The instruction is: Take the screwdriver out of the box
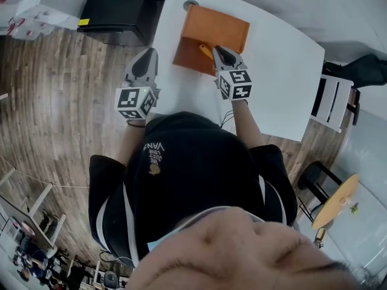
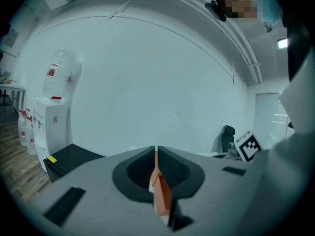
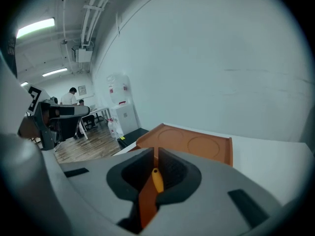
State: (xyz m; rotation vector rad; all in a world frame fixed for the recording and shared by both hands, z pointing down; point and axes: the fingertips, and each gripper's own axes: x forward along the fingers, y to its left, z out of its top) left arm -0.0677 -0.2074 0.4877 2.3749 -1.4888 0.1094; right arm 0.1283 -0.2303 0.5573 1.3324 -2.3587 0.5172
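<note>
1 screwdriver point(image 1: 206, 51) is clamped in the closed right gripper point(image 1: 219, 52), over the 6 o'clock edge of 1 orange box point(image 1: 211, 29). Bare table point(image 1: 281, 71) lies free at the box's 3 o'clock. The left gripper point(image 2: 155, 151), at 9 o'clock by the table edge, is closed and empty. The shirt point(image 1: 193, 174) print reads "VAN".

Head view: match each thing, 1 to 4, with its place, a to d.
1 flat orange box
2 low black cabinet
3 left gripper
4 right gripper

a on the wooden floor
b at the box's near edge
c on the white table
d by the table's left edge

Pairs: 1c, 2a, 3d, 4b.
</note>
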